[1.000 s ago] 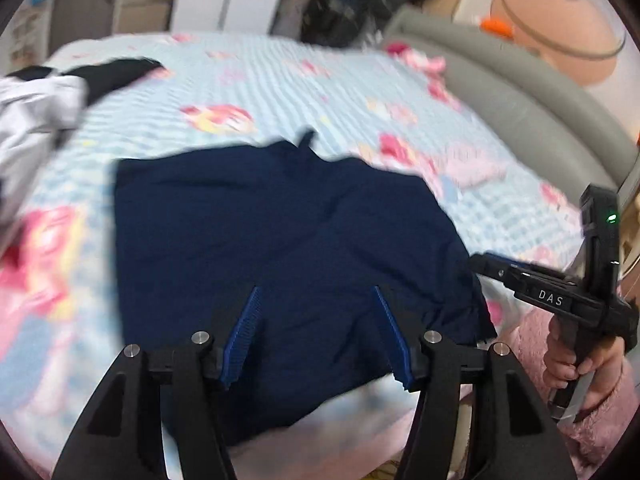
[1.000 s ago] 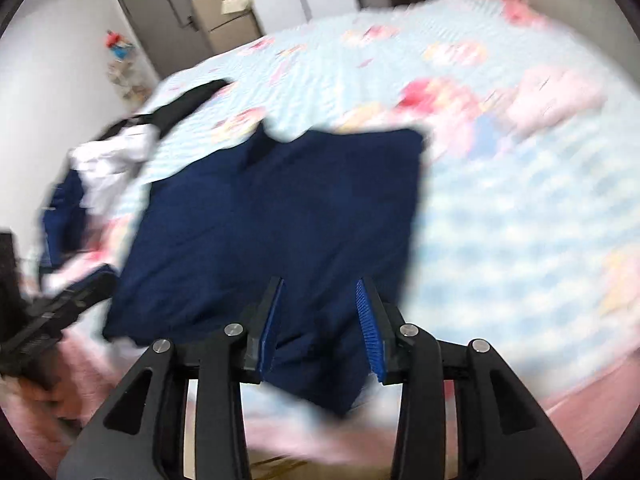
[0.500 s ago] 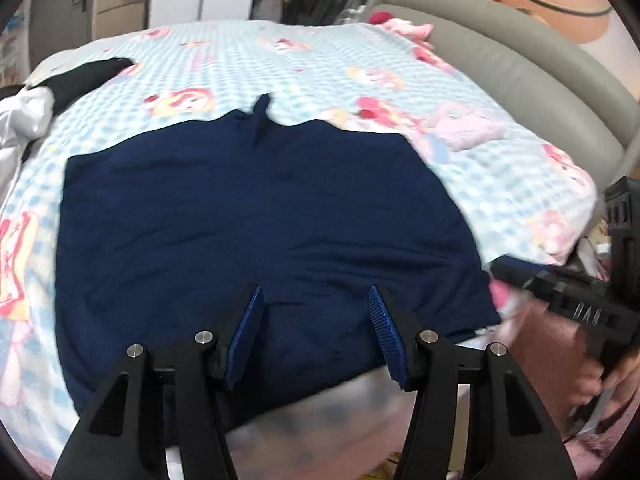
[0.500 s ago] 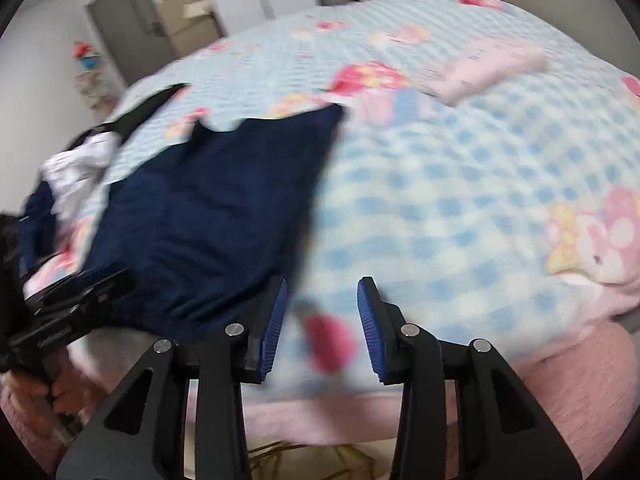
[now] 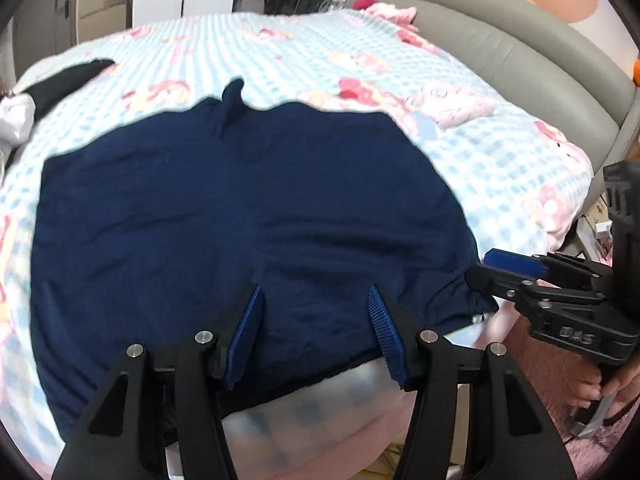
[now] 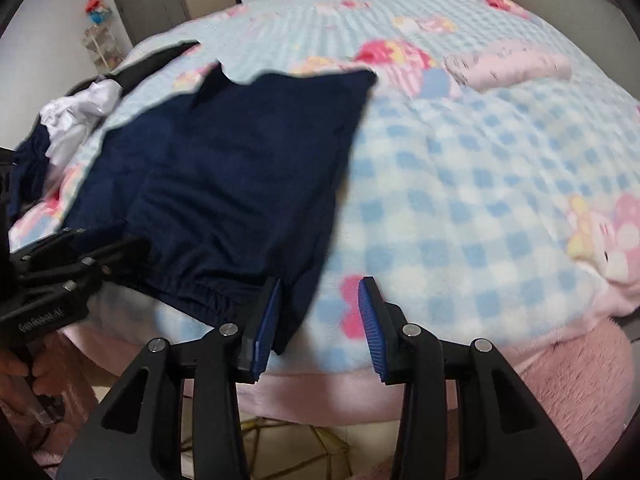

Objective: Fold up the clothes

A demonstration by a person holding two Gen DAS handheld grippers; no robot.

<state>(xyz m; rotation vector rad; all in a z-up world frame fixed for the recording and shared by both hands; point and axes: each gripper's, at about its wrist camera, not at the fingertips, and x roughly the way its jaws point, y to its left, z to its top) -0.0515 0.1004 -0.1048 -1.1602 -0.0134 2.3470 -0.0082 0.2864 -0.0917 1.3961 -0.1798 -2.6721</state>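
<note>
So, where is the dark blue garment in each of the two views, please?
Left wrist view: the dark blue garment fills the middle, spread flat on the checked blanket.
Right wrist view: the garment lies left of centre.
Shared landmark: the small folded pink cloth beyond its far right corner.

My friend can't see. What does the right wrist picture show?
Dark blue shorts lie flat on a blue-checked cartoon blanket, elastic waistband nearest. The right gripper hovers with jaws open at the waistband's corner, gripping nothing; other clothes are piled far left.
</note>
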